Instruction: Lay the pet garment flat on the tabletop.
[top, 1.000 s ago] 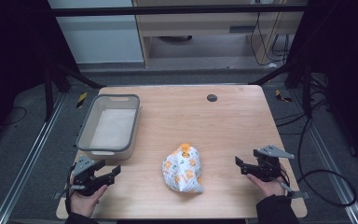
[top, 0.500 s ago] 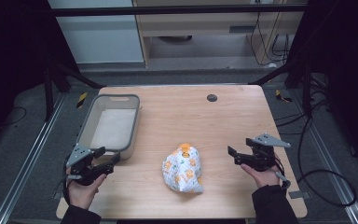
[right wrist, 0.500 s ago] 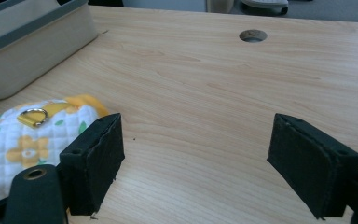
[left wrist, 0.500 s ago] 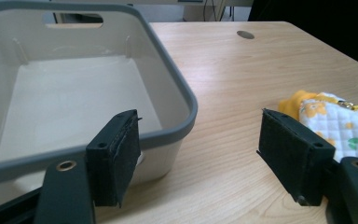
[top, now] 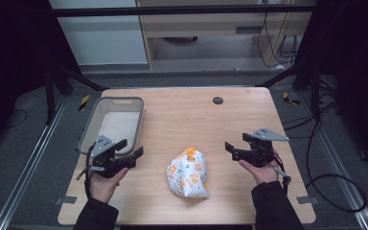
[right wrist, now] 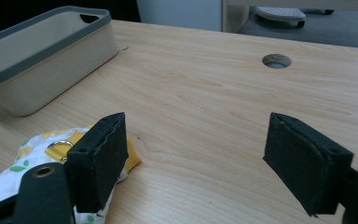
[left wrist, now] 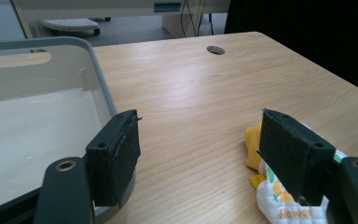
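With both the left gripper and right gripper spread wide and empty, the limp cloth bag at lower centre could slip a shallow pinch.

Worktop: pale wood with light grain; one dark round hole near the far edge.
Bin: beige-grey walls, darker grey rim, whitish inside.
Cloth bag: white quilted fabric printed with orange fruit and small green leaves; yellow-orange trim at one end; the word "flower" in yellow lettering, read in the left gripper view.
Left hand-held gripper: black jaws and pads, grey plate on top.
Right hand-held gripper: black, grey three-cornered plate.
Sleeves: black.
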